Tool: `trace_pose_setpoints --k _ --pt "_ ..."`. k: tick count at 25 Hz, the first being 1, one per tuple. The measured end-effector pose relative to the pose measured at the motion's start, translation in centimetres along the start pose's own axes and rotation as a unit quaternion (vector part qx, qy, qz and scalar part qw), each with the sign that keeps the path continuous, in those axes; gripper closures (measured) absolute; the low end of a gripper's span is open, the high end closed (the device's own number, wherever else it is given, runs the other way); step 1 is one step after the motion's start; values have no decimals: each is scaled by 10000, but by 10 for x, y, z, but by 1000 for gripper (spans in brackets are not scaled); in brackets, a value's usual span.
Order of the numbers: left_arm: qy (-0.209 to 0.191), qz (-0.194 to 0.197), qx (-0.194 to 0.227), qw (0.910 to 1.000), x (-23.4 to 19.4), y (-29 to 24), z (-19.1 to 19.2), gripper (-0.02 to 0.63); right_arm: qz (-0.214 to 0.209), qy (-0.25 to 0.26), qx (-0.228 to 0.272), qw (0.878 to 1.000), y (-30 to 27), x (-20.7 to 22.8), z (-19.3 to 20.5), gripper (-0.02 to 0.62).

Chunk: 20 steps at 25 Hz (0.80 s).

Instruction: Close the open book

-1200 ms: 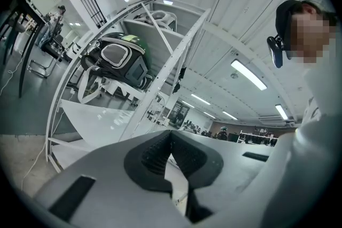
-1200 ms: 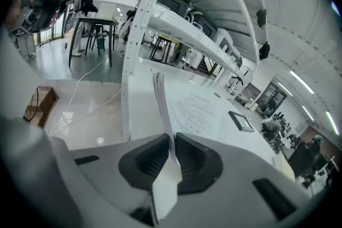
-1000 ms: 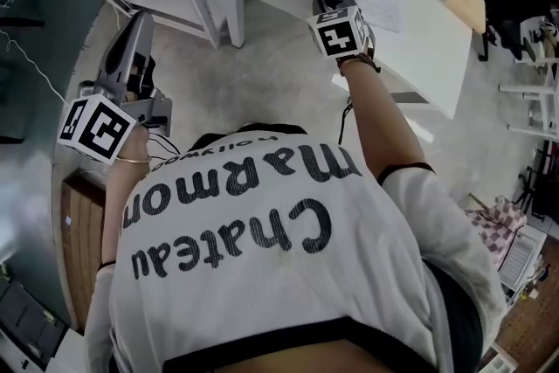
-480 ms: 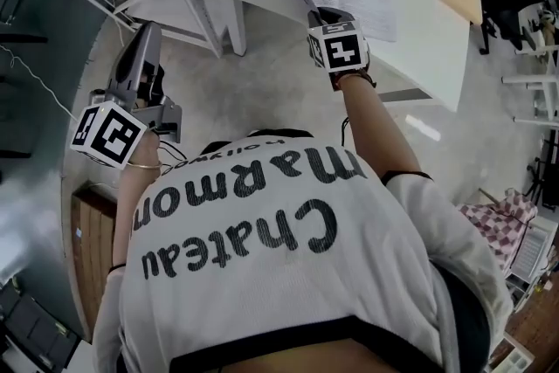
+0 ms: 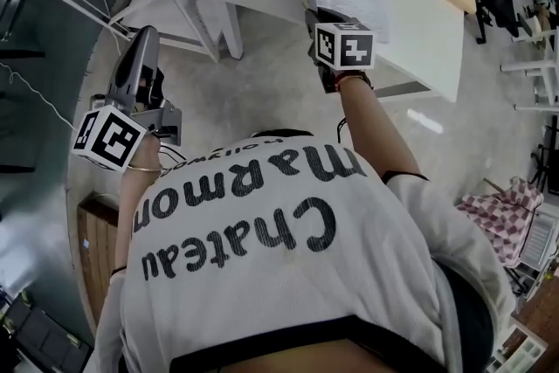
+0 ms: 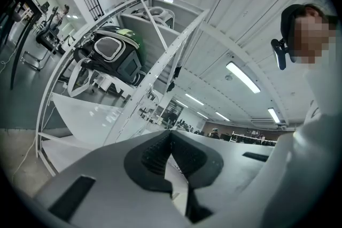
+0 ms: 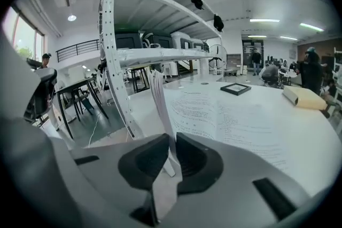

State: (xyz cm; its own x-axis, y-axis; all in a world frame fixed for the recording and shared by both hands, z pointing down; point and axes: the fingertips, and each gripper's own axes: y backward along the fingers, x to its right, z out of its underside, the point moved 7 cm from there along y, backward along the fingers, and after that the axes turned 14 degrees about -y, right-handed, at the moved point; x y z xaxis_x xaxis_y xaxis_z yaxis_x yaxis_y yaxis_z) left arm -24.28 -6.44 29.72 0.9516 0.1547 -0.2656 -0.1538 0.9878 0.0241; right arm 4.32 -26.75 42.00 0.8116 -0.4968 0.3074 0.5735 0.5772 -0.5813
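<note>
Over the last second the right gripper [image 7: 172, 155] has rolled at the wrist. In the head view its marker cube shows a different face, and the hand has crept a little towards the table [image 5: 419, 22]. Its grip has not changed: the two fingers [image 7: 144, 160] are pressed together on the near edge of the book's left-hand leaf [image 7: 158, 99]. From this angle I cannot tell for sure whether that is the cover or a thin sheaf of pages. The roll has brought the leaf up nearly on edge, rising straight out of the gap between the fingers. I judge the closing about half done. What is left is to carry the leaf over the top and lay it down on the other side.

The rest of the book [image 7: 235, 120] lies open and flat on the white table, just beyond the fingers and to their right, printed page up. The spine sits close ahead of the fingertips, at the foot of the raised leaf. A small picture frame [image 7: 235, 88] lies well beyond the fingertips, past the book's far edge.

The left gripper [image 6: 171, 155] has kept its place out over the floor, well apart from the book. Its fingers are closed on each other with nothing between them.
</note>
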Motion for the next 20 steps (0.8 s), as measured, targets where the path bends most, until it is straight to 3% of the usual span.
trace_pose_setpoints --k 10,20 --pt "227 176 20 9996 -2 -10 2 583 -59 -845 266 9960 13 15 -1 535" --pt "68 349 -103 9993 -2 -25 -1 583 52 -1282 499 9905 27 27 -5 535"
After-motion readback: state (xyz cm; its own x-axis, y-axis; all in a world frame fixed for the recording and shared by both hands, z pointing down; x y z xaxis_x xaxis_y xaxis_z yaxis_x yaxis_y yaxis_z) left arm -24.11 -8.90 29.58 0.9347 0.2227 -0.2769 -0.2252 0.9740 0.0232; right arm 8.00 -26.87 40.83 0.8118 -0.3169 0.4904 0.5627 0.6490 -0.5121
